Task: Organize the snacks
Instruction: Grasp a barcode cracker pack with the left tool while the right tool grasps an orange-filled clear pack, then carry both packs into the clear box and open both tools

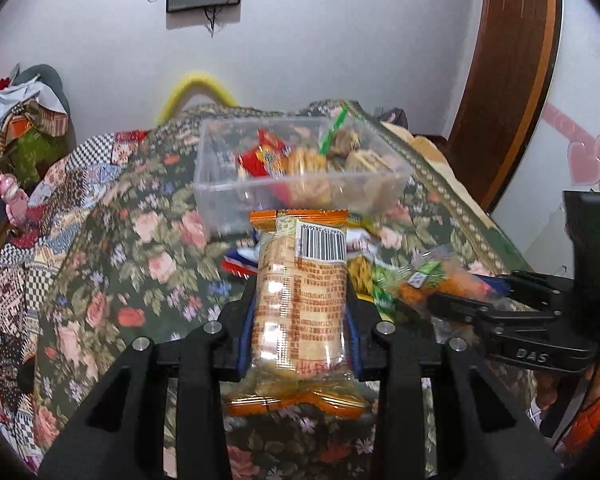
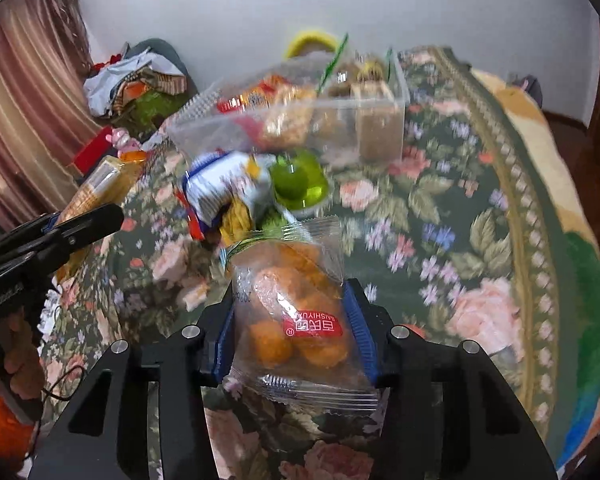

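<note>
Tongs point(image 1: 300, 300) point(image 2: 290, 312): 2; gripped packets point(image 1: 300, 292) point(image 2: 296, 312): 2

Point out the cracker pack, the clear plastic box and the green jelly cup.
cracker pack point(image 1: 300, 304): left wrist view, middle of its printed wrapper.
clear plastic box point(image 1: 236, 192): left wrist view, bare front wall.
green jelly cup point(image 2: 298, 182): right wrist view, its green top.

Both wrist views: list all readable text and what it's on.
"DAS": body of the right tongs, left wrist view.
"BAISHIYUAN", seen upside down: red label on the clear packet of orange snacks in the right tongs.
Barcode digits and fine print on the biscuit packet in the left tongs: too small to read reliably.
</note>
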Demonstrator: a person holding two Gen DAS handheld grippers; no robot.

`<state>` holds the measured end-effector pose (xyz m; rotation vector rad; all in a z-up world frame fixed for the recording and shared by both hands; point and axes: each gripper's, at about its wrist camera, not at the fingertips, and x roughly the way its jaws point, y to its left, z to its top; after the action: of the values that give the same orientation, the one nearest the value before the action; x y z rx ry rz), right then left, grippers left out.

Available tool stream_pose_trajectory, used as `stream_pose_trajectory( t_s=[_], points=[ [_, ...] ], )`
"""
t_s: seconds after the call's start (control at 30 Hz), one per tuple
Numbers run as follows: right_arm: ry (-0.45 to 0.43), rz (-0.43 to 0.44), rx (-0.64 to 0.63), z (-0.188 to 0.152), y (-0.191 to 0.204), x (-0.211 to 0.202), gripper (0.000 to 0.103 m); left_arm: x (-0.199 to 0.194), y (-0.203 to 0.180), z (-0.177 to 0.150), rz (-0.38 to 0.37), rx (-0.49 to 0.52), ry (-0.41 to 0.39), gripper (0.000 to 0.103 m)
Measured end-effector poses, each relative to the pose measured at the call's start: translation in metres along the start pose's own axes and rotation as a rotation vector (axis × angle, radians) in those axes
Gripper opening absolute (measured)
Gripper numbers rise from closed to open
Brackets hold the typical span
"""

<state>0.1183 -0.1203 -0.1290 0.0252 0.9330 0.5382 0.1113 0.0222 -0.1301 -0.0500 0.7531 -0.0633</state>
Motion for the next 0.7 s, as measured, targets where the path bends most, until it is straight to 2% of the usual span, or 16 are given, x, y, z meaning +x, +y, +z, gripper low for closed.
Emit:
stream_pose_trajectory(
  t_s=[0.2, 0.43, 0.7],
  points=[
    [-0.105, -0.019, -0.034, 0.032, 0.007, -0.023, 0.046, -0.004, 0.011, 0.025, 0.013, -0.014, -0.048, 0.036],
    [-0.192, -0.026, -0.050, 0.071, 0.010, -0.027, 0.046, 0.006, 0.027, 0.061, 0.039, -0.037, -0.095, 0.036],
    [-0.243, -0.025, -0.061, 0.104, 0.010, -0.017, 0.046, 0.028, 0.041, 0.091, 0.051, -0.051, -0.114, 0.036]
  ],
)
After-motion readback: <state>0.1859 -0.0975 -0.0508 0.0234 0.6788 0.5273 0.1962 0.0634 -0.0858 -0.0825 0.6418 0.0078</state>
